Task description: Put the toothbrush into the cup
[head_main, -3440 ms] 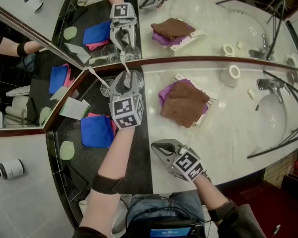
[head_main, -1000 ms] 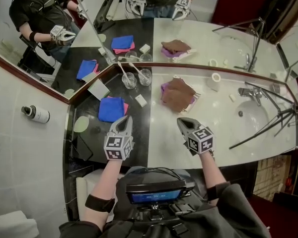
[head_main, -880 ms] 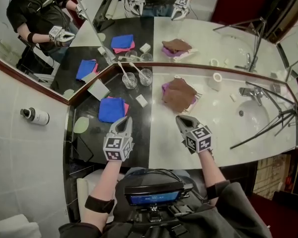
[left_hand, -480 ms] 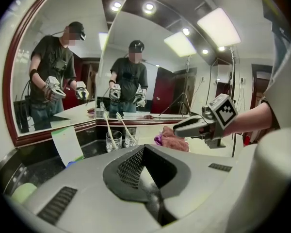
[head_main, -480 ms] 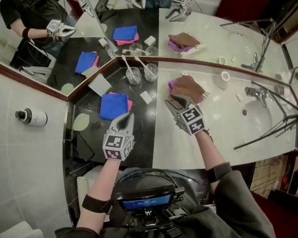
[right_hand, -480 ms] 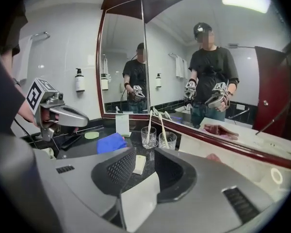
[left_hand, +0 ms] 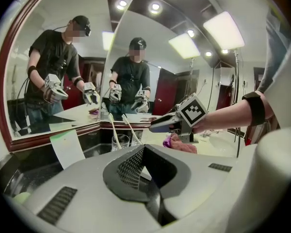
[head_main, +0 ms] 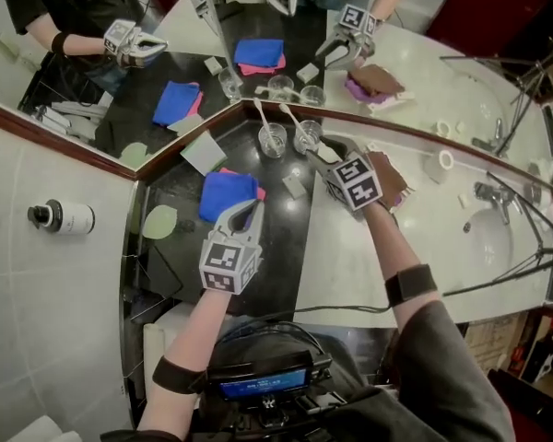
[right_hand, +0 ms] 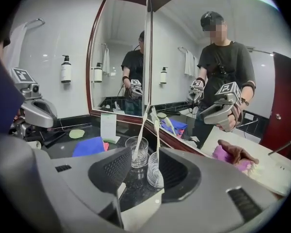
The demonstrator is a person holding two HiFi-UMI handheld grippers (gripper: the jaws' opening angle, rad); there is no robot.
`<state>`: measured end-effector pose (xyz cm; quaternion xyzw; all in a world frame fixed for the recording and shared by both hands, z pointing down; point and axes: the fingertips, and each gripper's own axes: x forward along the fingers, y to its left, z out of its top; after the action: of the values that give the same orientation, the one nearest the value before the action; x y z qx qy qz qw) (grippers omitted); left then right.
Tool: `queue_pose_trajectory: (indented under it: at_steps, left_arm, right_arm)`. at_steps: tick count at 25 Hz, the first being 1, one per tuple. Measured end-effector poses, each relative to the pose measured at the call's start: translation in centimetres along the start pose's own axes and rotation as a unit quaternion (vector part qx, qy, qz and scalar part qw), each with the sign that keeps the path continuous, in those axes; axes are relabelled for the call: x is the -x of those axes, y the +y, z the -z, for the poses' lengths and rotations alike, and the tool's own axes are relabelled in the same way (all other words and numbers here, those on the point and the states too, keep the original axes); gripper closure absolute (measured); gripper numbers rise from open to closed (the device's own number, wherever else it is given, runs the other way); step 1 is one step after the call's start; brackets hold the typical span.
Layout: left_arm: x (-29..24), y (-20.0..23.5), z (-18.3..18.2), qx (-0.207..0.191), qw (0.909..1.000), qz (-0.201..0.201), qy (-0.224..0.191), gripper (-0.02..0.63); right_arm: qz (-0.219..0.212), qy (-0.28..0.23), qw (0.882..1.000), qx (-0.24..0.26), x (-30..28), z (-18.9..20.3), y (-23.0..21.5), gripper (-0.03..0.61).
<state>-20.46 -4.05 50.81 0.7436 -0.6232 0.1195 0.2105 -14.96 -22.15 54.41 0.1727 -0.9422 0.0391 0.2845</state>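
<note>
Far out at your nine o'clock a white pump bottle (head_main: pixel 61 217) hangs on the tiled wall. On the dark counter inboard of it lie a pale green disc (head_main: pixel 159 222) and a blue cloth (head_main: pixel 228 194). Your left gripper (head_main: pixel 246 212) hovers over the near edge of that cloth with its jaws pressed together on nothing. At its one o'clock, hard against the mirror corner, stand two glass cups side by side, the left cup (head_main: pixel 273 140) and the right cup (head_main: pixel 307 137). Each already has a toothbrush leaning in it: the left toothbrush (head_main: pixel 263 121) and the right toothbrush (head_main: pixel 293 122), both tilted toward eleven o'clock. So the task looks done, or nearly so. Your right gripper (right_hand: pixel 144 169) points at those cups with jaws that have just been opening and now stand wide. The cups show through the gap, but the pads press on nothing. If you do need to reseat a brush, expect it to be light, stiff and smooth. Take it mid-handle, above the rim, with a gentle pinch. The glass is probably light and breakable and may tip if you nudge it. At the right gripper's three o'clock lies a brown towel (head_main: pixel 388 179), and the sink (head_main: pixel 498 238) is beyond it.
</note>
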Motion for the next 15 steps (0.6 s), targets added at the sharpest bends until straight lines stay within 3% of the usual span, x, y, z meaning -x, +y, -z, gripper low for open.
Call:
queue_pose_trajectory:
  at_steps: [9, 15]
  left_arm:
    - [-1.0, 2.2, 0.8, 0.018, 0.9997, -0.017, 0.000, 0.614]
    - [-0.9, 2.8, 2.1, 0.032, 0.9991, -0.023, 0.012, 0.614]
  right_arm:
    - [-0.012, 0.027, 0.999, 0.021, -6.9, -1.4, -2.4, 0.383]
    - [-0.016, 0.044, 0.999, 0.023, -9.8, -0.2, -2.8, 0.385]
